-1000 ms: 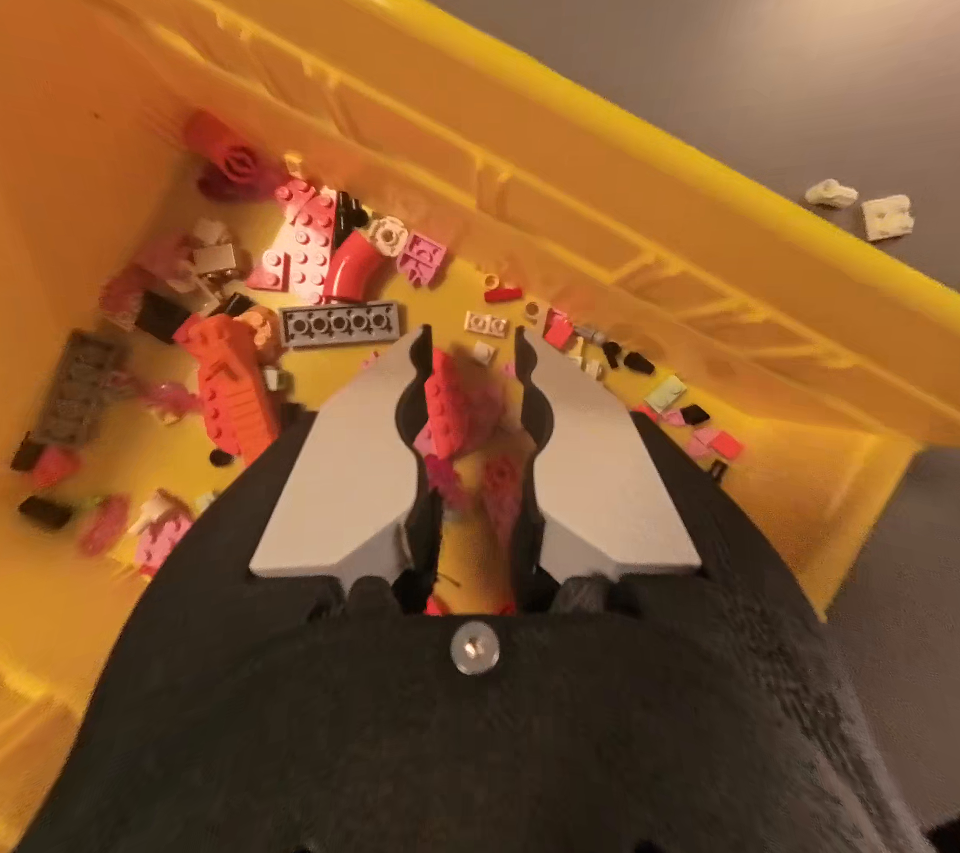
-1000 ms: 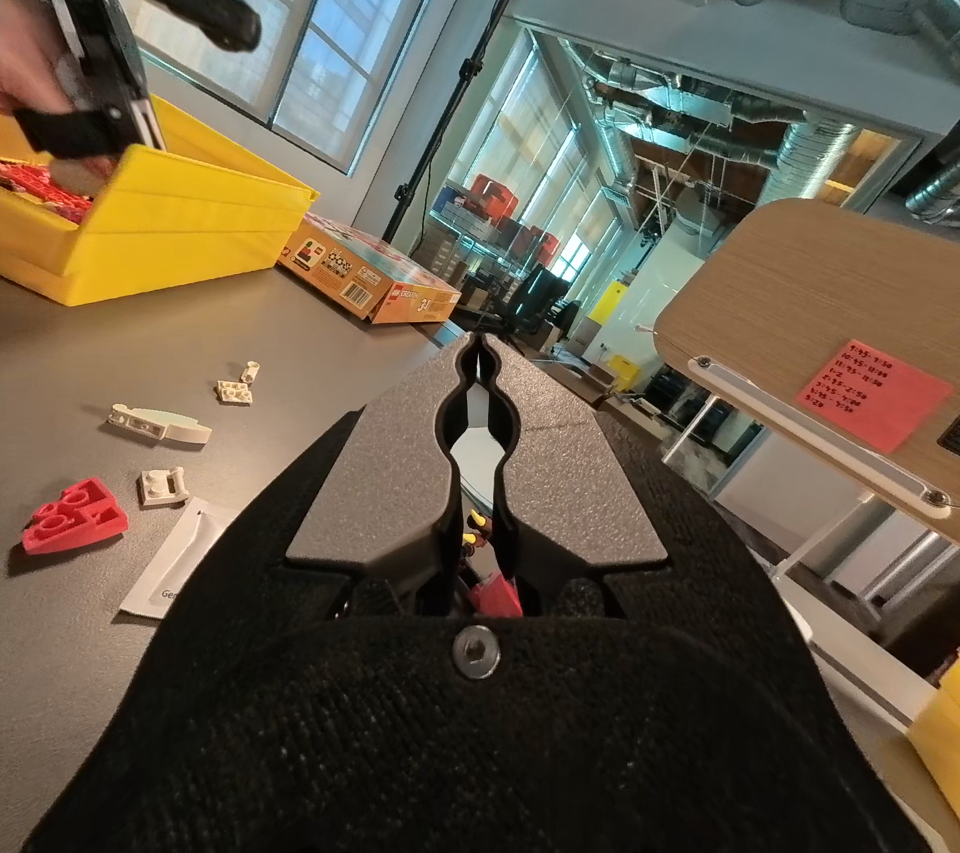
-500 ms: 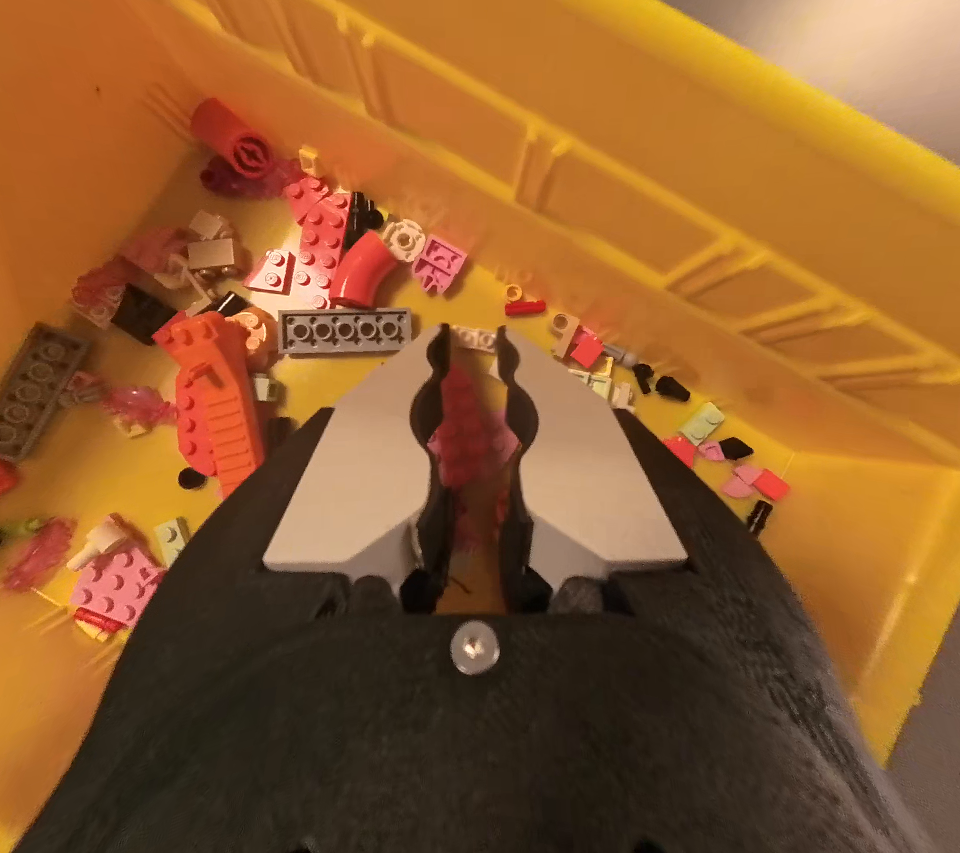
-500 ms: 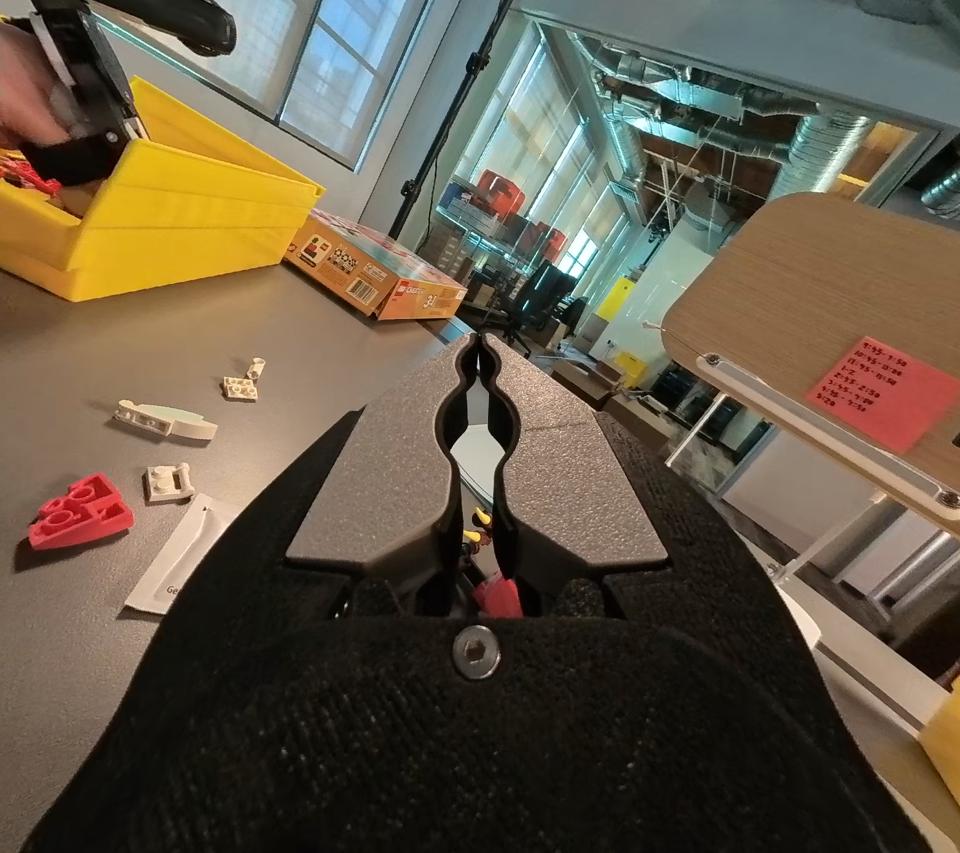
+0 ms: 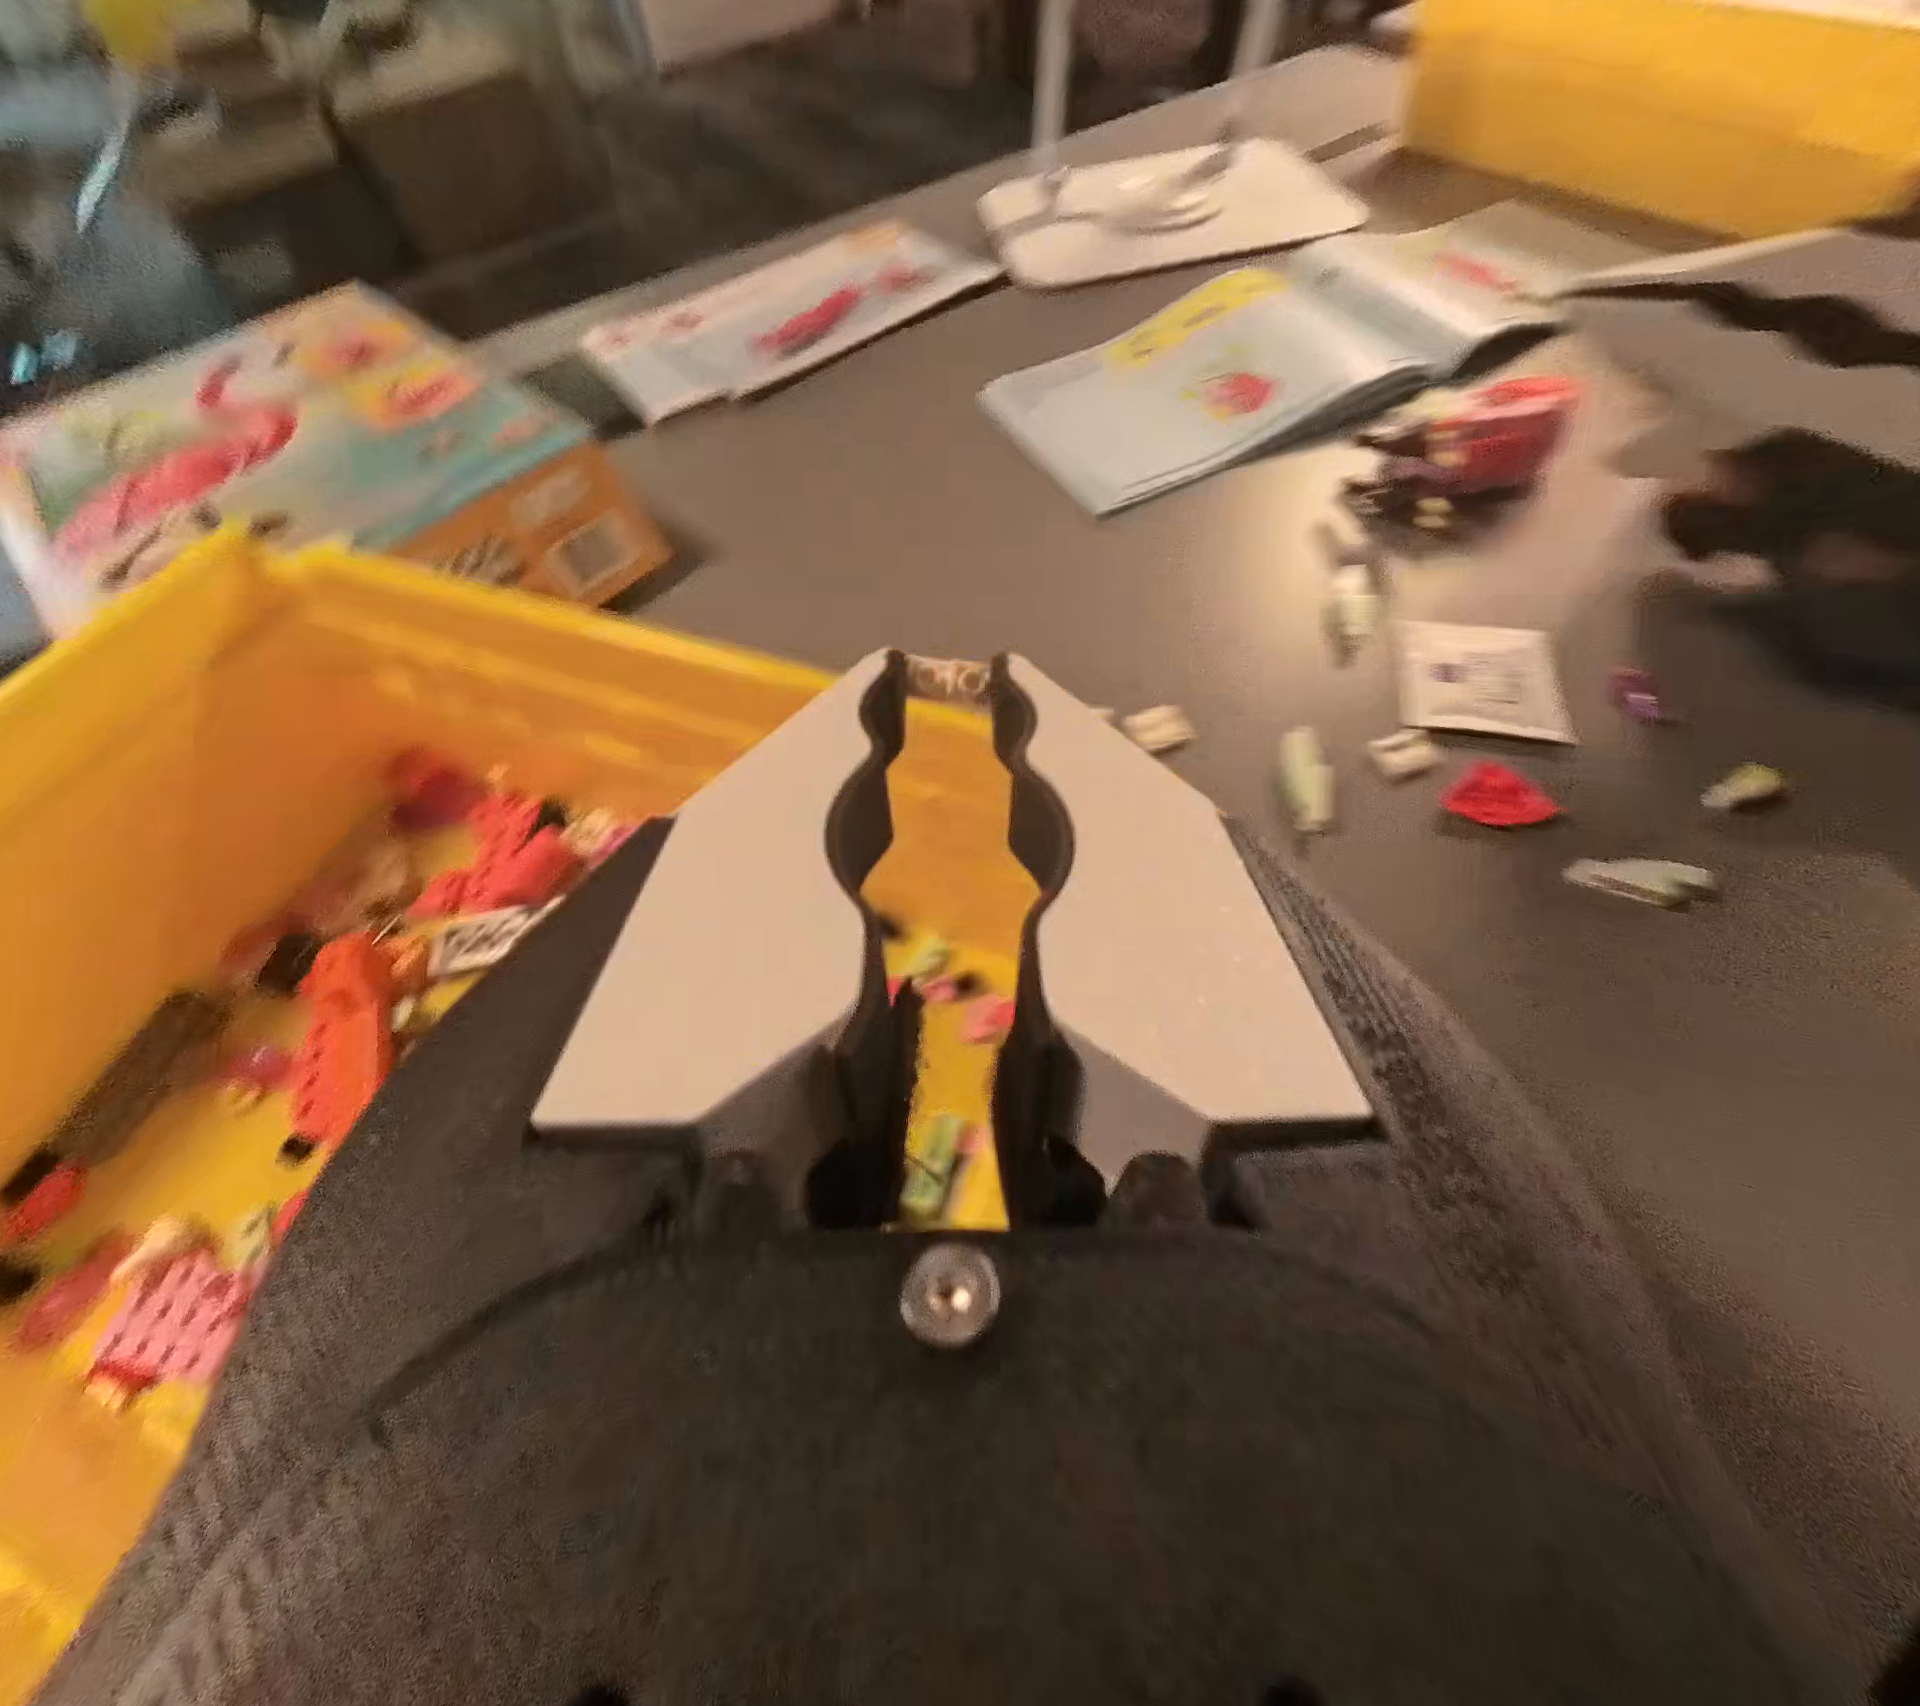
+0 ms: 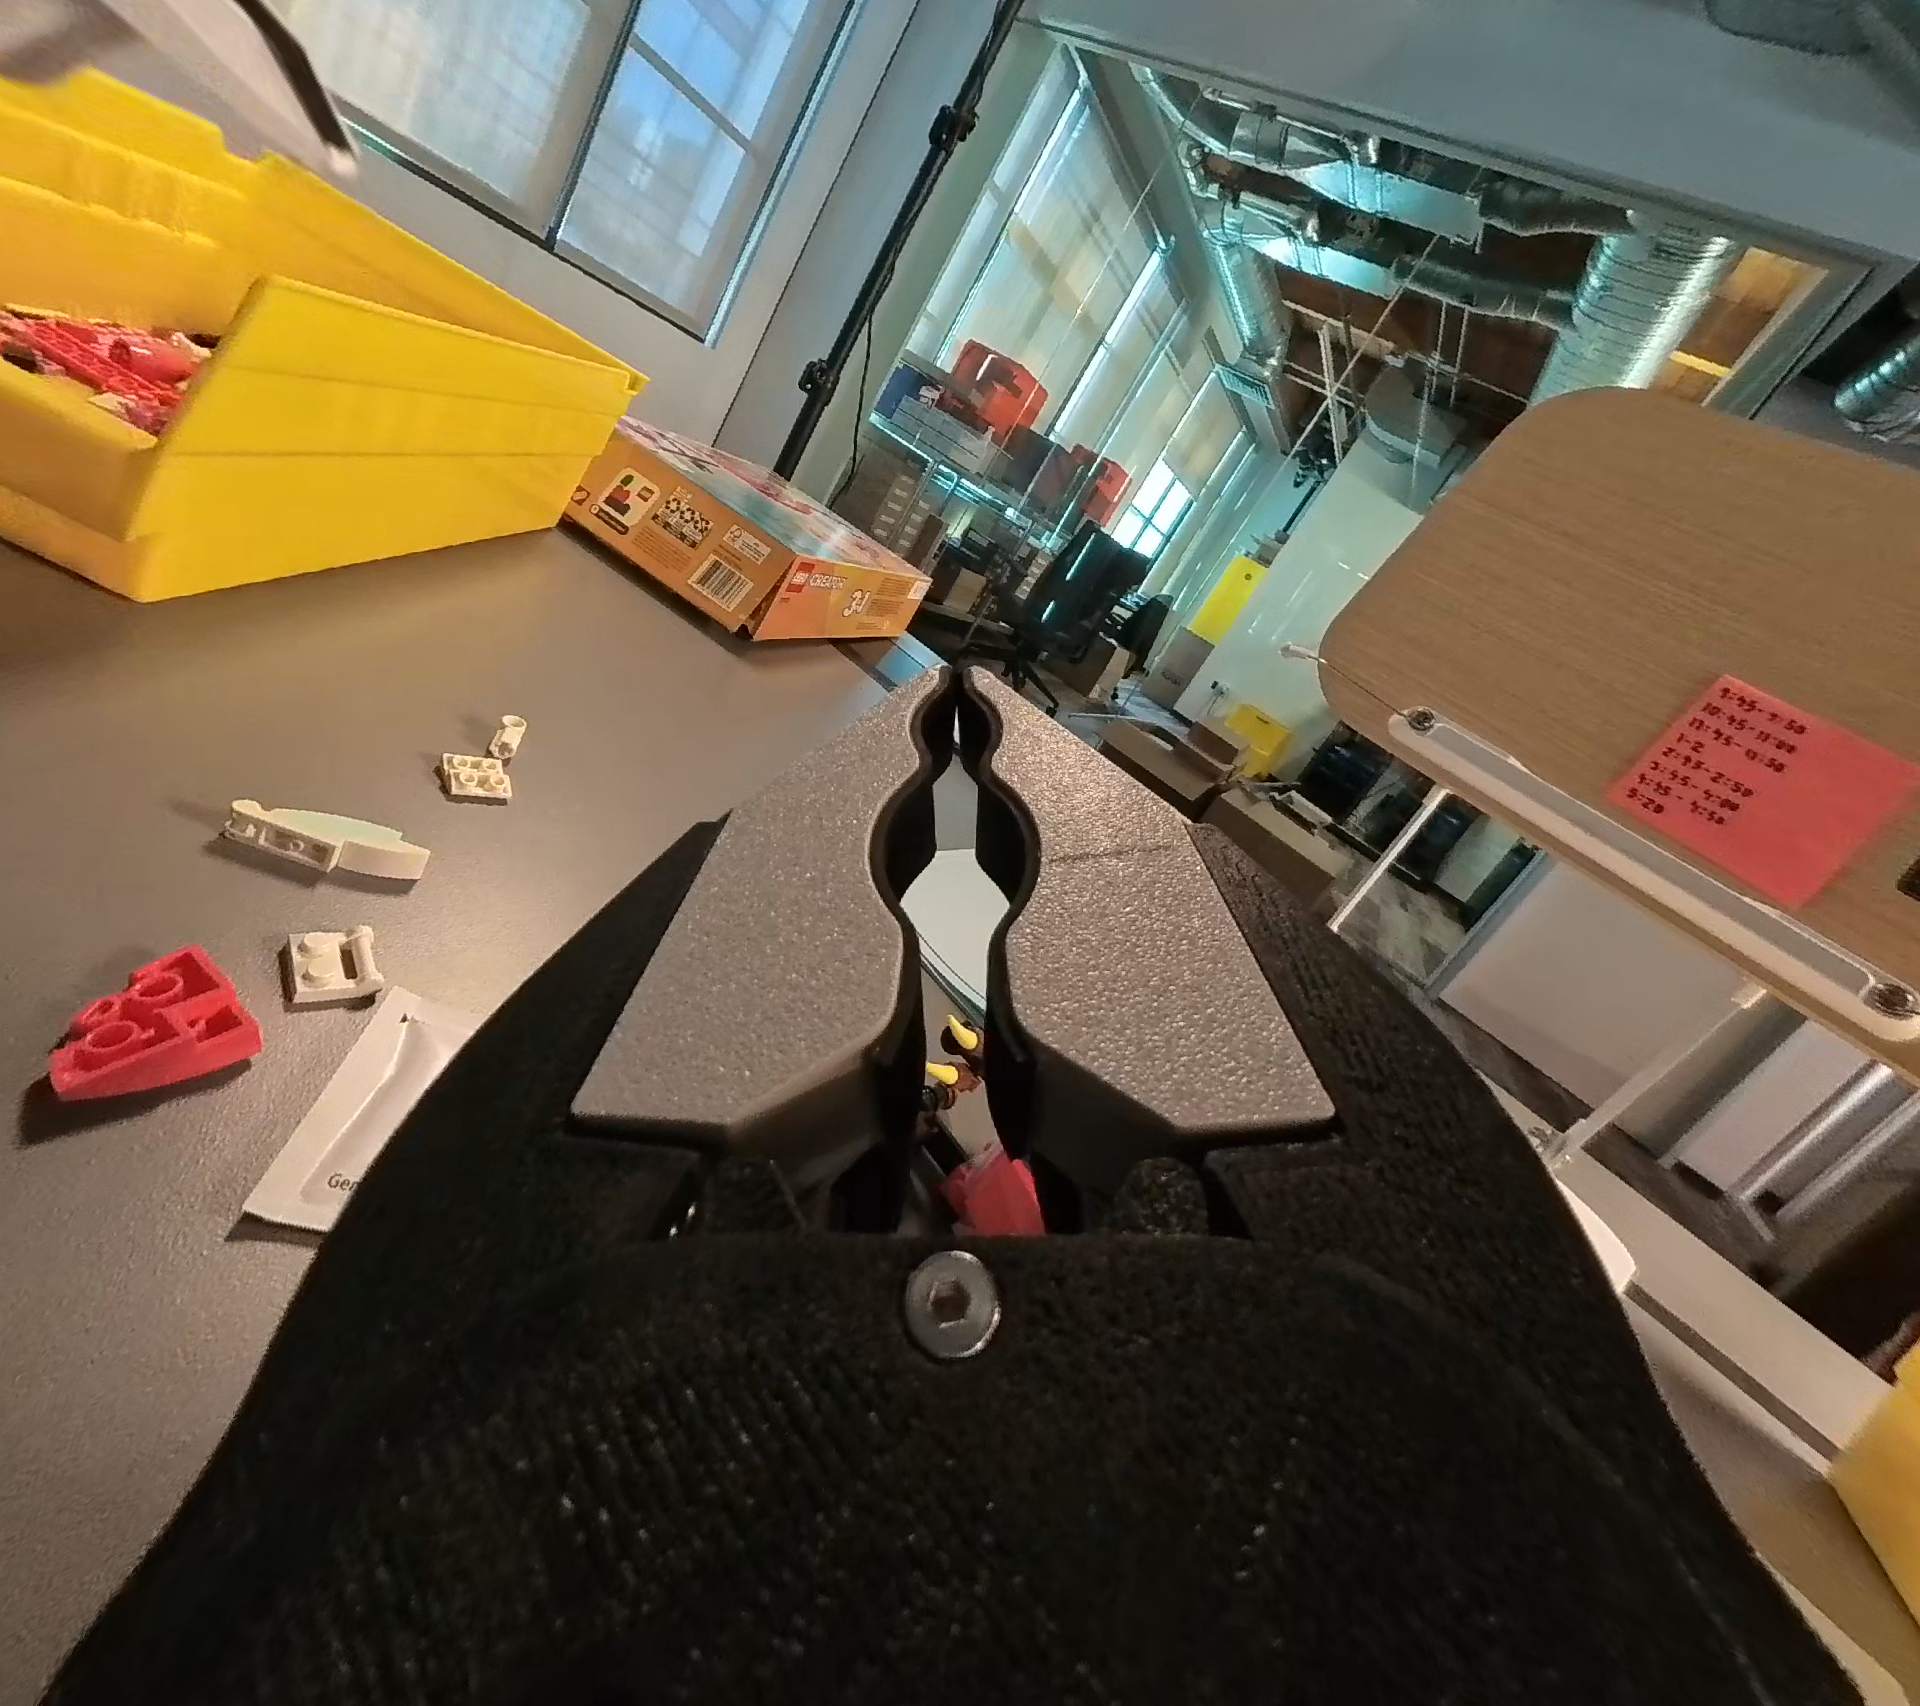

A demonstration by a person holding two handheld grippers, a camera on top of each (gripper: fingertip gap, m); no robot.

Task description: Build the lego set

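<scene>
Left tool [image 5: 945,680] grips a small pale studded plate [image 5: 943,680] right at its tips, both pads against it, jaws narrow. View is blurred. The tool sits above the near right corner of a yellow bin [image 5: 468,648] that holds a jumble of red, pink, orange and black bricks [image 5: 488,856]. Beyond the bin's far rim lies an orange toy box [image 5: 343,451] on the dark grey table [image 5: 935,513]. Farther off, open instruction booklets [image 5: 1247,378] lie flat; to the right of them a red and dark brick build [image 5: 1475,435]. Right of the tool: loose pale bricks [image 5: 1304,773], a red wedge brick [image 5: 1496,799], a white sachet [image 5: 1481,695]. A second yellow bin [image 5: 1642,87] stands far right.

Right tool [image 6: 957,677] is closed, tips meeting on nothing, held over the table edge and pointing out at the room. Left of it on the table [image 6: 468,669]: white sachet [image 6: 353,1126] nearest, then a light grey clip plate [image 6: 330,965], a red wedge brick [image 6: 156,1022], a long pale curved brick [image 6: 322,841], a small white plate [image 6: 476,775] with a tiny white cylinder [image 6: 507,734] just beside it. Far left the yellow bin [image 6: 364,451] with red bricks inside, the orange toy box [image 6: 748,555] just right of it. Right side, a wood desktop [image 6: 1662,617] with a pink sticky note [image 6: 1766,799].
</scene>
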